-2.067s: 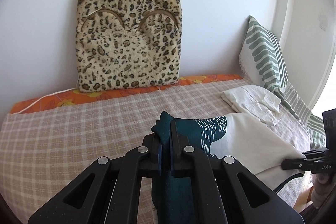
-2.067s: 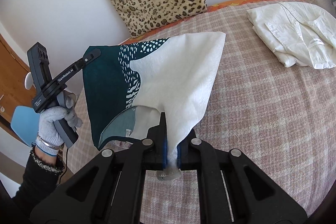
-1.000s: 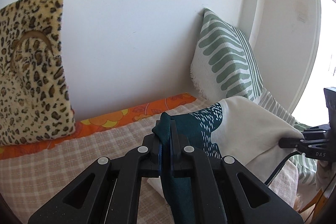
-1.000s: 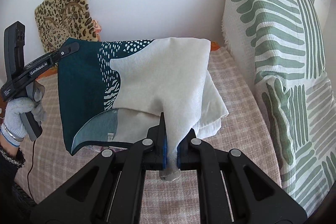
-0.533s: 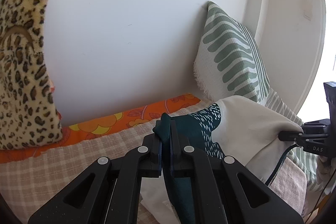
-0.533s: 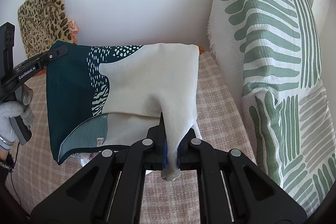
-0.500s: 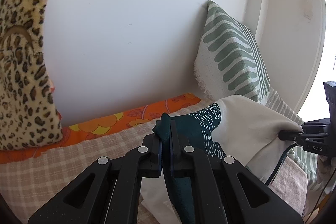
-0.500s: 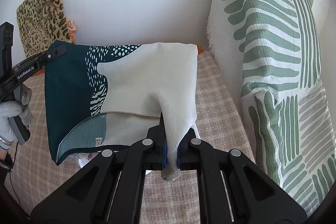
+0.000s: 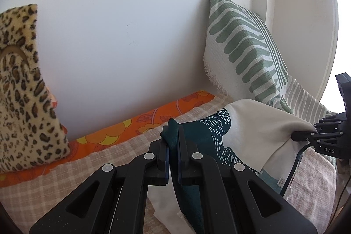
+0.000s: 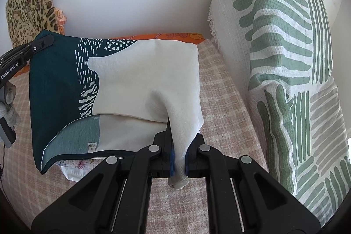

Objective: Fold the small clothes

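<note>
Claws (image 10: 178,159) pinch garment (image 10: 144,80), hiding corners.

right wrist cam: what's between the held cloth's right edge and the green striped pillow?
Only a bare strip of checked bedcover separates the cloth from the pillow; the right wrist view shows it.

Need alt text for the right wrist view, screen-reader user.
The right gripper is shut on the cream corner of a folded teal-and-cream garment held over a checked bedspread, while the left gripper pinches its teal corner. A green-striped pillow stands at right, a leopard-print cushion at far left.
</note>
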A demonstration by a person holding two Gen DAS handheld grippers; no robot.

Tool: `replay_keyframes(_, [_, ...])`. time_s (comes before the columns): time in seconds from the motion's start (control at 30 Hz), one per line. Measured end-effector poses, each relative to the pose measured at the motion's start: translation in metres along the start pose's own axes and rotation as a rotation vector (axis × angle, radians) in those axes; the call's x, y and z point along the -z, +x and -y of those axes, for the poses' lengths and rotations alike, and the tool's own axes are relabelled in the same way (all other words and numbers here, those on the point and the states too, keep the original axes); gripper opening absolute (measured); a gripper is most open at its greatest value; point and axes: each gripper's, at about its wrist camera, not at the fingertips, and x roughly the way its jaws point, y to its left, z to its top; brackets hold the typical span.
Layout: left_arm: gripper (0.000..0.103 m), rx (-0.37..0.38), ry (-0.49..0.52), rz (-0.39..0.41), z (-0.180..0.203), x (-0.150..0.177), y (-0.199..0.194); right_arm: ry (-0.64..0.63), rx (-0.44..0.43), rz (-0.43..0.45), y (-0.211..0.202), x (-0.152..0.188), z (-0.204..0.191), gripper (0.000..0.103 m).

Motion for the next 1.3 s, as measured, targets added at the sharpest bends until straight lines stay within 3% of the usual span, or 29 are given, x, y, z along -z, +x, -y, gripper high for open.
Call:
replay_keyframes(0.3, [0.004,-0.011,0.014,-0.021,0.0,0.0,0.003,0.007,0.018,-0.012,0.003,0.002,0.001,0.007])
replay_keyframes(0.4, [0.009,-0.033,0.018,-0.027,-0.002,0.001,0.003,0.015,0.02,-0.022,0.006,0.004,0.0,0.007])
replay_keyframes(0.47, [0.019,-0.056,0.009,-0.028,-0.005,0.0,0.001,0.014,0.024,-0.033,0.007,0.004,0.0,0.008])
replay_keyframes(0.53, [0.041,-0.057,0.003,-0.023,-0.008,-0.001,-0.003,0.022,0.042,-0.04,0.006,0.005,-0.001,0.02])
replay_keyframes(0.6, [0.046,-0.066,0.002,-0.019,-0.01,-0.001,-0.009,0.047,0.048,-0.034,0.002,0.006,0.001,0.038])
replay_keyframes(0.67, [0.046,-0.06,0.002,-0.02,-0.01,-0.001,-0.014,0.069,0.049,-0.018,-0.004,0.006,0.003,0.042])
replay_keyframes(0.8, [0.061,-0.057,-0.004,-0.017,-0.01,0.0,-0.029,0.107,0.038,0.0,-0.018,0.006,0.006,0.044])
replay_keyframes(0.9, [0.062,-0.052,-0.001,-0.015,-0.009,0.0,-0.042,0.117,0.033,0.019,-0.031,0.008,0.004,0.044])
replay_keyframes(0.97, [0.067,-0.047,-0.006,-0.017,-0.008,0.002,-0.051,0.127,0.028,0.032,-0.041,0.01,0.002,0.045])
replay_keyframes(1.23, [0.081,-0.022,-0.014,-0.012,-0.007,0.005,-0.103,0.152,0.023,0.094,-0.086,0.024,-0.019,0.057])
replay_keyframes(1.3, [0.081,-0.009,-0.027,-0.005,-0.009,0.006,-0.118,0.155,0.01,0.107,-0.097,0.028,-0.027,0.064])
